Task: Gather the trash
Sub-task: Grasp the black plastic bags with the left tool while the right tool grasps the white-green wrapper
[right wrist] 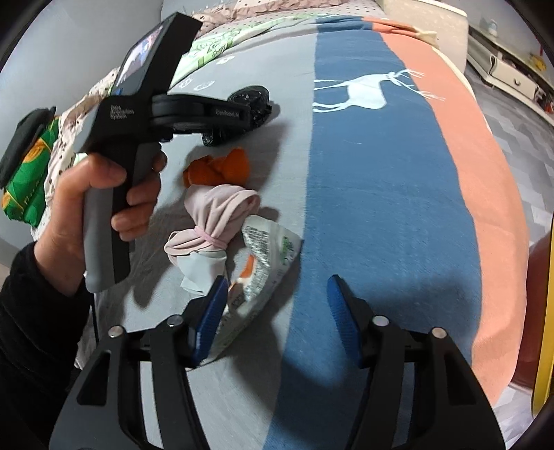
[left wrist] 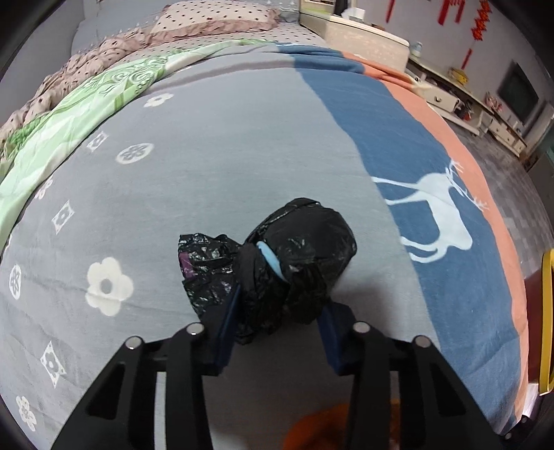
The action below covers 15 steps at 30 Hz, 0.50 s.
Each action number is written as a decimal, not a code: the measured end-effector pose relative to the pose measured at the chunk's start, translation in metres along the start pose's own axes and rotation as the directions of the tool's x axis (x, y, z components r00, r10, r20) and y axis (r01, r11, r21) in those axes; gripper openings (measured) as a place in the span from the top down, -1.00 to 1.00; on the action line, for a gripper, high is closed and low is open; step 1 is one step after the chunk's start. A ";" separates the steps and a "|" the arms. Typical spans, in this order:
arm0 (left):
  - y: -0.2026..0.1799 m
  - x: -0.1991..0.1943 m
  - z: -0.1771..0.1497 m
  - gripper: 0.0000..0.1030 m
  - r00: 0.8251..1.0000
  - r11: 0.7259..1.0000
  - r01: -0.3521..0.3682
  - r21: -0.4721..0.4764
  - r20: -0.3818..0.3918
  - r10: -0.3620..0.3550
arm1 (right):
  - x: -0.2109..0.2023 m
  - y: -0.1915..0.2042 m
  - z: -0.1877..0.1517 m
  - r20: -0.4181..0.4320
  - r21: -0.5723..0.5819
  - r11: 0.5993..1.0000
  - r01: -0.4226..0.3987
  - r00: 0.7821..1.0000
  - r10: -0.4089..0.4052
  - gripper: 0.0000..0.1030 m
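Bed: grey blanket [left wrist: 214, 180] w/ white flower prints, blue band w/ white deer [left wrist: 438, 211], salmon edge strip; trash items lie on it.
L hand-held gripper [left wrist: 278, 304]: blue pads either side of black trash bag [left wrist: 297, 256], left pad touching the bag's knotted neck, right pad just beside the bulge; jaws partly closed round it, firm clamp or not – can't tell.
Black bag: bulging, sits on grey part of blanket, near blue band; light-blue scrap [left wrist: 271, 259] showing at the neck; looser crinkled black plastic [left wrist: 204, 266] spread to its left w/ a bit of purple inside.
L hand [right wrist: 104, 197]: seen from right wrist cam, wrapped round grey handle of L unit, black sleeve at wrist.
R hand-held gripper [right wrist: 277, 297]: jaws wide, nothing between pads; hovers over grey/blue border of blanket.
Foil wrapper [right wrist: 263, 263]: silver, green & orange print, flattened, lies just ahead of R left pad, touching or just under it.
Pink cloth bundle [right wrist: 214, 221]: tied w/ pink band, white bit at lower end, beside wrapper.
Orange item [right wrist: 218, 169]: crumpled, btw pink bundle and black bag.
Bkgd: green quilt [left wrist: 69, 114], dotted pillow [left wrist: 214, 15], white cabinet [left wrist: 367, 38] past bed; TV [left wrist: 517, 95] on far right.
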<state>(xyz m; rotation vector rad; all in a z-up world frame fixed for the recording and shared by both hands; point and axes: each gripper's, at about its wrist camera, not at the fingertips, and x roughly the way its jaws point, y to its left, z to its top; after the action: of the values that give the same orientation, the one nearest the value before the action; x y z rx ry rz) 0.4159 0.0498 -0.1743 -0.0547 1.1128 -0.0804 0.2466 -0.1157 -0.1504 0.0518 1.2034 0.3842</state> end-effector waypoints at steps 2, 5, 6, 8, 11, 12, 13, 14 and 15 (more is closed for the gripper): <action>0.008 -0.003 0.000 0.36 1.000 1.000 0.012 -0.021 0.007 -0.012 | 0.004 0.009 0.001 -0.011 -0.025 1.000 0.013 1.000 -0.014 0.19; 0.017 -0.007 -0.001 0.40 0.999 0.999 0.028 -0.041 0.018 -0.027 | 0.006 0.017 0.000 -0.011 -0.057 0.998 0.024 1.000 -0.025 0.53; 0.020 -0.009 -0.001 0.40 0.999 0.998 0.030 -0.046 0.022 -0.029 | 0.007 0.019 0.000 -0.007 -0.061 0.998 0.024 1.000 -0.025 0.63; 0.024 -0.014 -0.002 0.41 0.999 0.998 0.035 -0.051 0.032 -0.034 | 0.007 0.023 -0.001 -0.008 -0.068 0.998 0.018 1.000 -0.019 0.67; 0.028 -0.023 -0.003 0.41 0.998 0.997 0.045 -0.058 0.049 -0.042 | 0.002 0.019 -0.003 0.013 -0.081 0.996 0.031 0.999 -0.030 0.70; 0.029 -0.026 -0.005 0.41 0.998 0.997 0.047 -0.060 0.053 -0.043 | -0.002 0.018 -0.004 0.026 -0.082 0.996 0.036 0.999 -0.034 0.70; 0.030 -0.030 -0.006 0.41 0.997 0.997 0.048 -0.063 0.058 -0.044 | -0.002 0.017 0.000 0.031 -0.081 0.996 0.034 0.999 -0.032 0.70; 0.031 -0.033 -0.007 0.41 0.997 0.997 0.051 -0.065 0.062 -0.047 | -0.006 0.015 -0.001 0.038 -0.078 0.996 0.031 0.999 -0.028 0.70; 0.031 -0.036 -0.007 0.41 0.997 0.996 0.053 -0.066 0.066 -0.048 | -0.011 0.012 -0.002 0.046 -0.074 0.997 0.030 0.999 -0.026 0.70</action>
<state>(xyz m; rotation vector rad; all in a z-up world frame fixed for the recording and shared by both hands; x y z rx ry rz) 0.3948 0.0841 -0.1481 -0.1447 1.0496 -0.0859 0.2386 -0.1080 -0.1383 -0.0206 1.1429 0.4011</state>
